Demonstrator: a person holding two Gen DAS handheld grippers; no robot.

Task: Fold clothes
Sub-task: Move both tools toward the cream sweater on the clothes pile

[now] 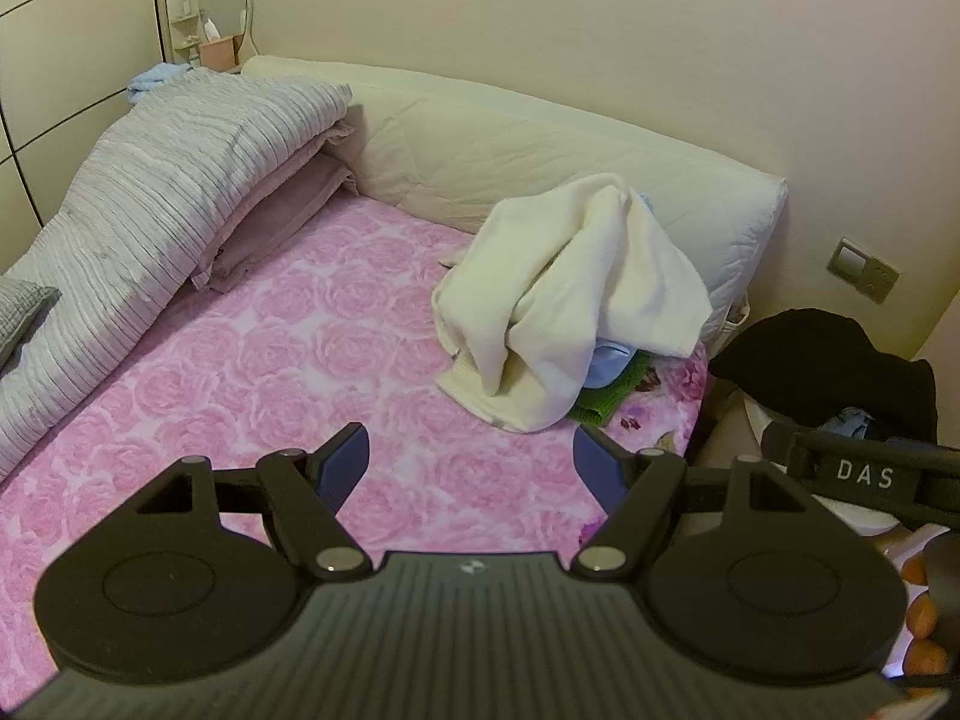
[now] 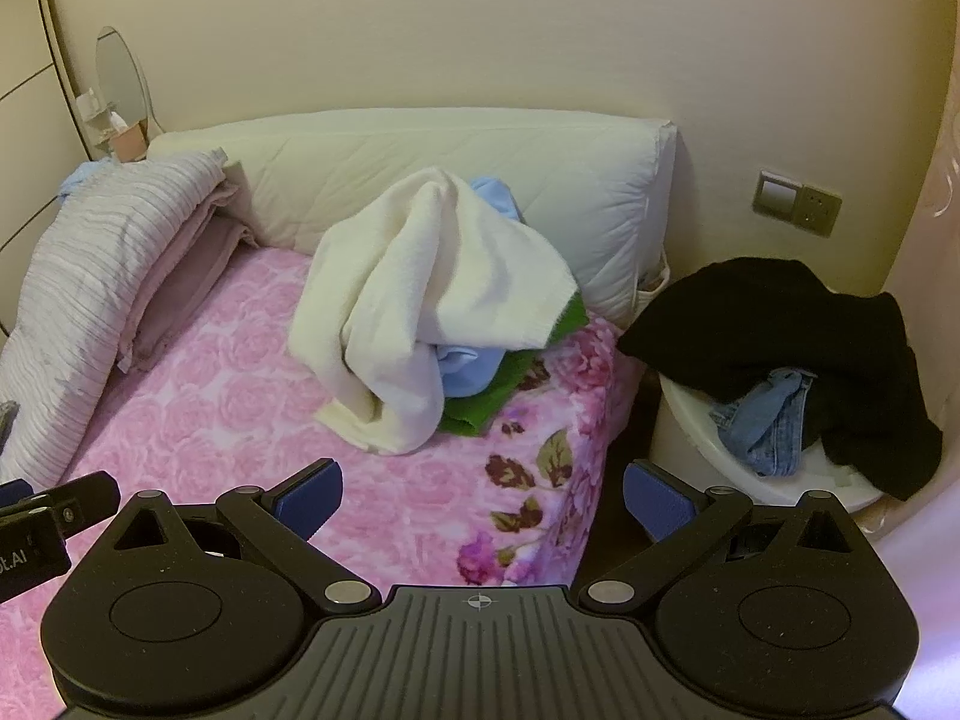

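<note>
Along the bed's left edge lies a folded grey striped quilt [image 1: 150,192]. Near the right edge, a soft, light cream towel [image 2: 420,300] heaps over blue and green cloths; pinch a corner. Left gripper [image 1: 471,468] and right gripper [image 2: 483,501] gape empty.

A heap of clothes [image 2: 432,300] lies on the bed [image 2: 252,408] near its right edge, just before the long cushion [image 2: 456,174] that runs along the head edge against the wall. A folded quilt [image 2: 102,252] lies along the bed's left edge. Off the right edge, a round stand [image 2: 780,474] carries more clothes [image 2: 798,336]. Both hand-held grippers, left [image 1: 471,468] and right [image 2: 483,501], hang over the bed's near part.
</note>
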